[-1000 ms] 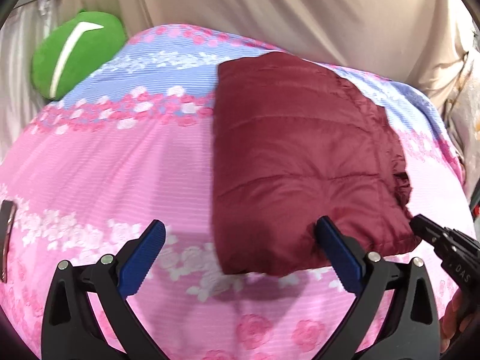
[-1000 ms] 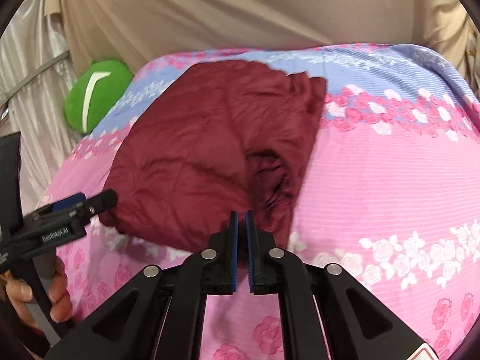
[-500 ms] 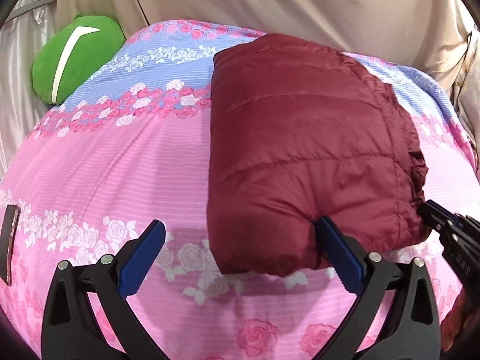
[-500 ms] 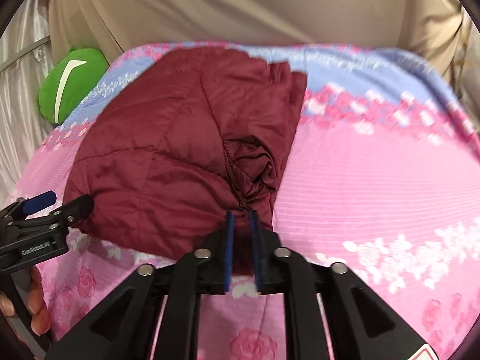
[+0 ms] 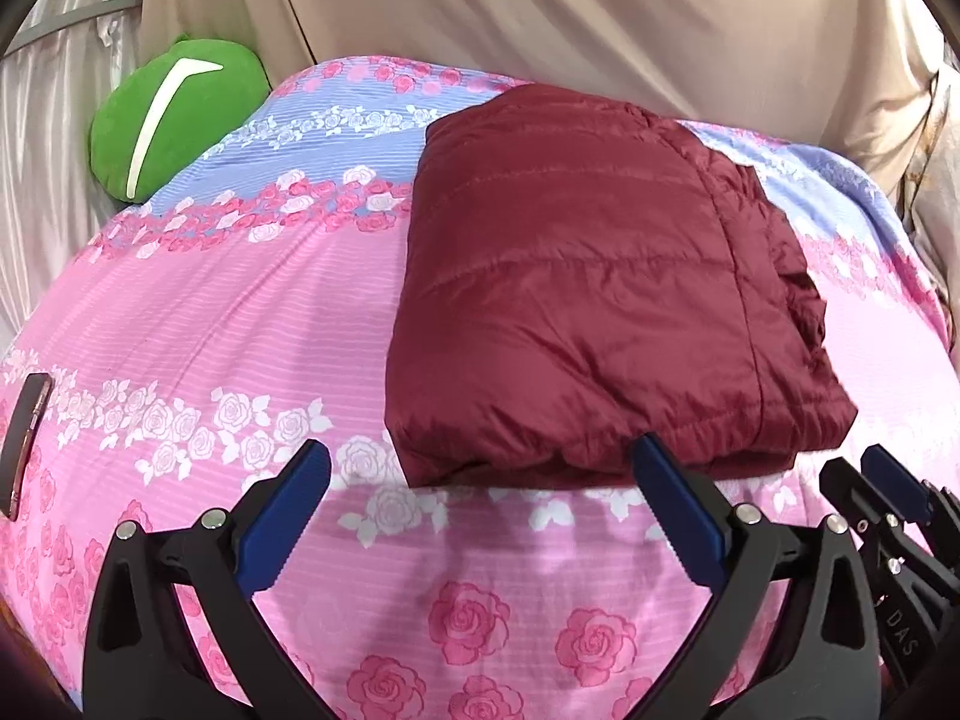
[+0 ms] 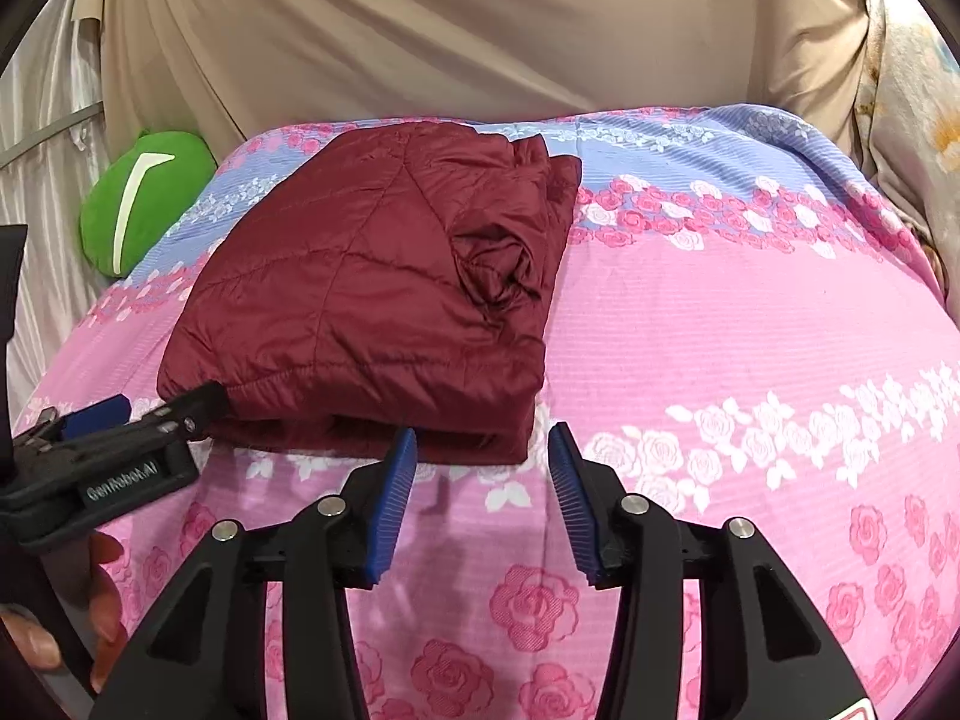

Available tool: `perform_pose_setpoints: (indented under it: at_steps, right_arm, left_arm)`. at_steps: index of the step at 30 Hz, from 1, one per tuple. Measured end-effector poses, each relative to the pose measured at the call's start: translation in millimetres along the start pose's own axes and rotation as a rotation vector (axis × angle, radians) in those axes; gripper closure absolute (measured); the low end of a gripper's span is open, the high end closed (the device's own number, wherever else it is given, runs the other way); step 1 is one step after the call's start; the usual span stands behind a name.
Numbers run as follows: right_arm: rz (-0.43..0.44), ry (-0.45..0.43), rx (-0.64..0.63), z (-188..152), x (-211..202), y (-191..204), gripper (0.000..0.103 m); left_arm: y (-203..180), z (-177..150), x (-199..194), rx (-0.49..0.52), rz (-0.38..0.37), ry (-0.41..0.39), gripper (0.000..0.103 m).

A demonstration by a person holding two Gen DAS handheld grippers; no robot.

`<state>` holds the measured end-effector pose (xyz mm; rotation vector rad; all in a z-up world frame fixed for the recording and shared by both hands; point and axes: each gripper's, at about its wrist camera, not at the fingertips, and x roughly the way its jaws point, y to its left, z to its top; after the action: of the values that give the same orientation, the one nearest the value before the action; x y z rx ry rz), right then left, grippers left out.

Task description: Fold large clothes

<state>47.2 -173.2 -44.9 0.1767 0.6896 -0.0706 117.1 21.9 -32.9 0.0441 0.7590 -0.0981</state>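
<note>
A dark red quilted jacket (image 5: 588, 282) lies folded into a thick rectangle on the pink and blue floral bedcover (image 5: 210, 324). In the right wrist view the jacket (image 6: 372, 288) shows its bunched inner folds on the right side. My left gripper (image 5: 480, 462) is open just short of the jacket's near edge, nothing between its fingers. My right gripper (image 6: 480, 450) is near the jacket's near right corner; its jaws are opening and nothing is between them. Each gripper appears in the other's view: the right gripper (image 5: 888, 480) and the left gripper (image 6: 150, 414).
A green plush cushion (image 5: 174, 120) sits at the bed's far left corner. A beige curtain (image 5: 540, 12) hangs behind the bed. A dark phone-like object (image 5: 24, 438) lies on the cover at the left edge. A hand (image 6: 78, 618) holds the left gripper.
My right gripper, shut at the jacket's near edge before, has opened and drawn back from it. Both grippers have shifted slightly, and the jacket now lies flat and folded.
</note>
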Motion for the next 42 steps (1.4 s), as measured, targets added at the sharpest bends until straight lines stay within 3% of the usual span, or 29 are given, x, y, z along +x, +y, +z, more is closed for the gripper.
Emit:
perform_pose_setpoints:
  at_steps: [10, 15, 18, 23, 30, 35, 42]
  right_arm:
    - [-0.038, -0.019, -0.057, -16, 5, 18, 0.046]
    - [-0.078, -0.003, -0.07, -28, 14, 24, 0.045]
    - [-0.085, -0.003, -0.063, -28, 15, 24, 0.044]
    - [-0.095, 0.012, -0.06, -29, 19, 23, 0.043]
    - [-0.118, 0.024, -0.073, -29, 23, 25, 0.04]
    - [-0.157, 0.021, -0.105, -30, 24, 33, 0.029]
    - [-0.186, 0.015, -0.125, -32, 24, 40, 0.024]
  left_arm:
    - [-12, -20, -2, 0.033, 0.023, -0.059, 0.005]
    - [-13, -33, 3, 0.049, 0.103, -0.082, 0.005]
    - [-11, -37, 10, 0.044, 0.093, -0.038, 0.005]
    - [-11, -38, 7, 0.041, 0.115, -0.06, 0.005]
    - [-3, -38, 10, -0.007, 0.084, -0.05, 0.005]
    - [2, -37, 11, -0.045, 0.059, -0.047, 0.005]
    - [-8, -39, 4, -0.002, 0.074, -0.084, 0.005]
